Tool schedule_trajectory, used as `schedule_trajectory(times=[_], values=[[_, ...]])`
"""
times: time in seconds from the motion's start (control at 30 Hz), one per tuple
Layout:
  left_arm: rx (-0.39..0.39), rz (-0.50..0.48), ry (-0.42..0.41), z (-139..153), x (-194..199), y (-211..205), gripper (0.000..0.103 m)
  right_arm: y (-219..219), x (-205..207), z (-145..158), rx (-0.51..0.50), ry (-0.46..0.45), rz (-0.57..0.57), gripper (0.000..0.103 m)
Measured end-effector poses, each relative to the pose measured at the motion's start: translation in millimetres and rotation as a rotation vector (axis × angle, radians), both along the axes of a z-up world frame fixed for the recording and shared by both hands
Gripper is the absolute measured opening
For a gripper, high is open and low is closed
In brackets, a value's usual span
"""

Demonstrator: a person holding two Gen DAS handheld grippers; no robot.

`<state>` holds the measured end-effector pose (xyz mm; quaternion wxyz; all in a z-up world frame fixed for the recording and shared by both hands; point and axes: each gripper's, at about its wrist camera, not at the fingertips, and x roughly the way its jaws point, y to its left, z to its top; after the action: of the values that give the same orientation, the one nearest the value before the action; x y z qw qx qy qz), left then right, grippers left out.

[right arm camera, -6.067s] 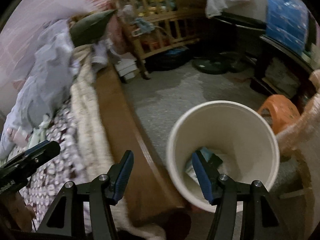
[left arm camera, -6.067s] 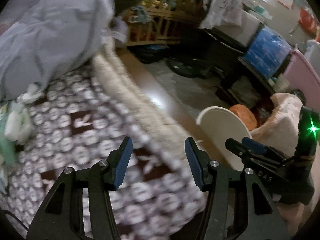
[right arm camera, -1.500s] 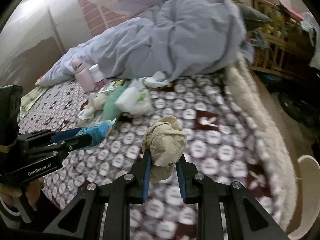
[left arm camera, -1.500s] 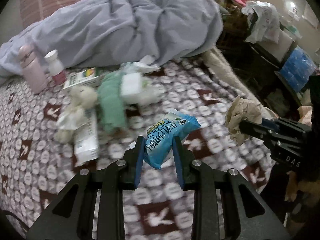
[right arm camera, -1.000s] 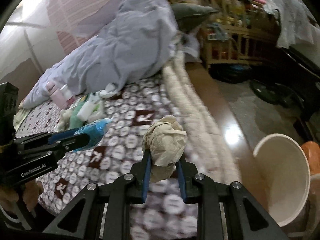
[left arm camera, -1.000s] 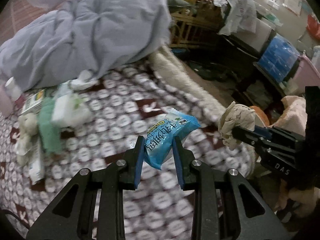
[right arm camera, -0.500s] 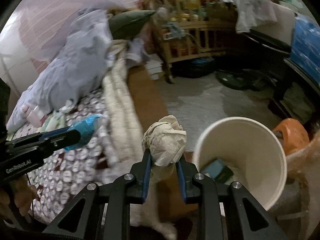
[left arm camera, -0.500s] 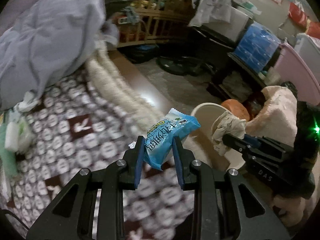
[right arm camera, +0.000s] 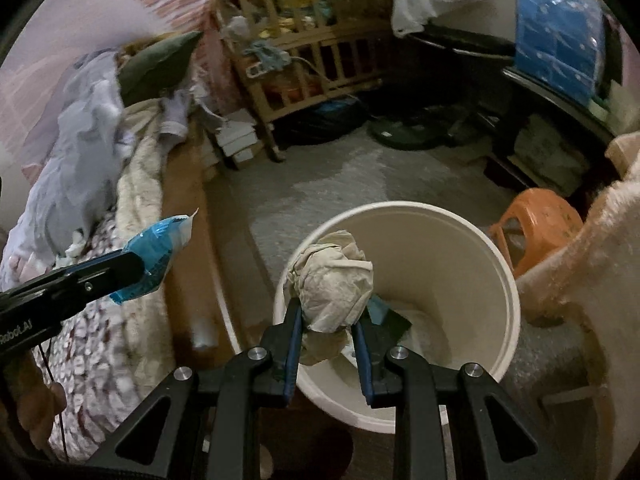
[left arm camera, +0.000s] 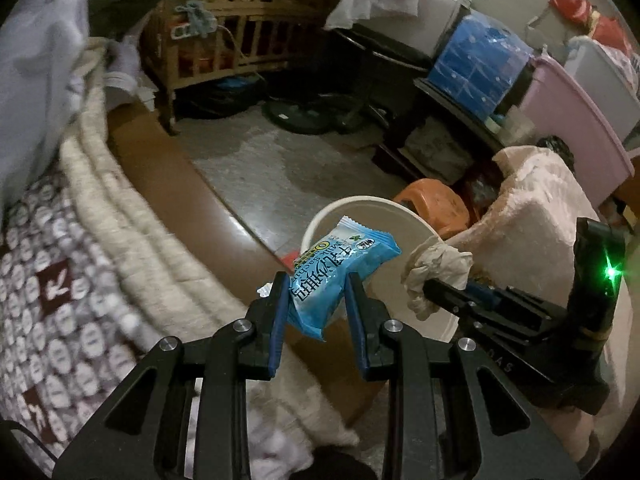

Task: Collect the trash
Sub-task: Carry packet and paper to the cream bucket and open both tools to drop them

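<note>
Crumpled beige paper wad [right arm camera: 332,280] sits pinched between the blue pads of my right gripper [right arm camera: 328,320], poised over the mouth of the round cream plastic bin [right arm camera: 508,280] on the floor beside the bed. My left gripper [left arm camera: 316,304] is clamped on a shiny blue snack wrapper [left arm camera: 340,272], near the bin's rim but, I judge, not clearly over it. I'm at the drop-off step: next I should part the right jaws, then bring the wrapper over the opening and release.
</note>
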<state>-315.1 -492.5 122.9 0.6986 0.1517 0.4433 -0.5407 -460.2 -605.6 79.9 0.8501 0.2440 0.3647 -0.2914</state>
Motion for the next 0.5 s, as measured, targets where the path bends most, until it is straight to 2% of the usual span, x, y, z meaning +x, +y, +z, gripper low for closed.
schedule_trajectory(times=[0.3, 0.4, 0.43, 0.47, 0.5], values=[[0.007, -0.019, 0.023, -9.3, -7.9, -28.0, 0.025, -17.4, -9.9, -14.0, 0.036, 0.018, -0.061, 0.023], [-0.013, -0.03, 0.063, -11.8, -5.9, -31.3, 0.026, -24.5, -12.4, -18.2, 0.061, 0.015, -0.08, 0.023], [-0.022, -0.032, 0.088, -12.5, -4.6, -32.4, 0.026, -25.8, -12.7, -18.8, 0.065, 0.014, -0.086, 0.028], [-0.033, -0.032, 0.112, -13.1, -3.2, -33.3, 0.028, -27.3, -13.9, -19.5, 0.069, 0.013, -0.096, 0.042], [-0.048, -0.03, 0.136, -13.6, -1.1, -33.5, 0.029, -28.4, -16.3, -19.6, 0.069, 0.005, -0.11, 0.046]])
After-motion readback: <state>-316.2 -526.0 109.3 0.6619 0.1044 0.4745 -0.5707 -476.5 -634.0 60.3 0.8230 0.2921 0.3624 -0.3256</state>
